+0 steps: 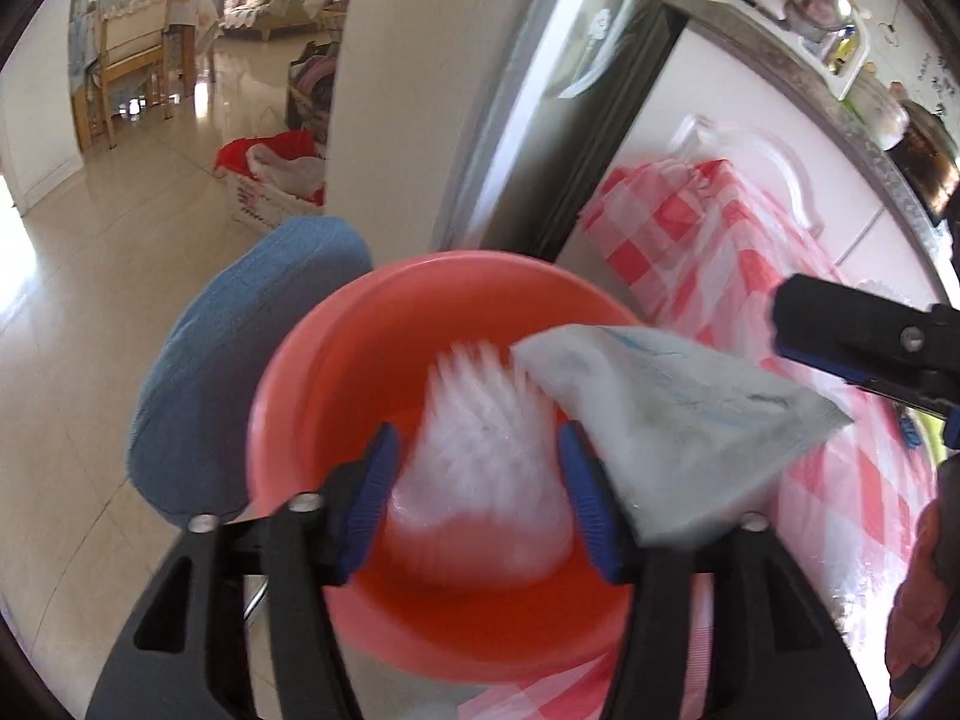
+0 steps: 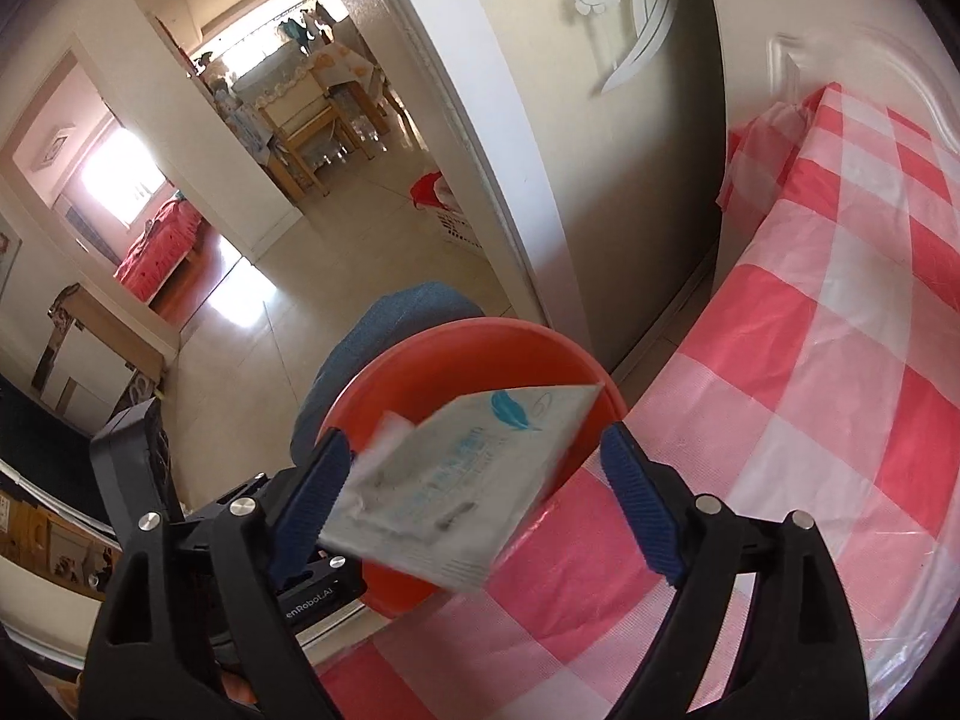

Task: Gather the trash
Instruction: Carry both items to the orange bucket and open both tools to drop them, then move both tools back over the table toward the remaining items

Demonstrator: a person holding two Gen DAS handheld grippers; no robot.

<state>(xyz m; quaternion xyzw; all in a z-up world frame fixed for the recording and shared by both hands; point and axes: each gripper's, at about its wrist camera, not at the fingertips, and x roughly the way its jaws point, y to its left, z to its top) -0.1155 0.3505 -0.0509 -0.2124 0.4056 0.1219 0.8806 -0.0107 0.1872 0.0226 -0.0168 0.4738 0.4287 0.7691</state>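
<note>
A red plastic basin (image 1: 360, 360) (image 2: 456, 354) stands at the edge of a red-and-white checked tablecloth (image 1: 750, 276) (image 2: 810, 360). My left gripper (image 1: 480, 480) hangs over the basin with its jaws apart. A white pleated piece of trash (image 1: 480, 450), blurred, lies between the pads inside the basin, and neither pad presses on it. My right gripper (image 2: 474, 492) stands wide open over the basin's rim. A white wipe packet with a blue feather print (image 2: 444, 492) (image 1: 672, 420) is tilted between its pads, with a gap on the right side. One of the right gripper's fingers (image 1: 840, 330) shows in the left wrist view.
A blue cushioned stool (image 1: 240, 348) (image 2: 384, 324) sits just beyond the basin. A white wall and door frame (image 1: 408, 120) rise behind it. A white laundry basket with red cloth (image 1: 270, 180) stands on the tiled floor. A cluttered counter (image 1: 840, 42) runs at the upper right.
</note>
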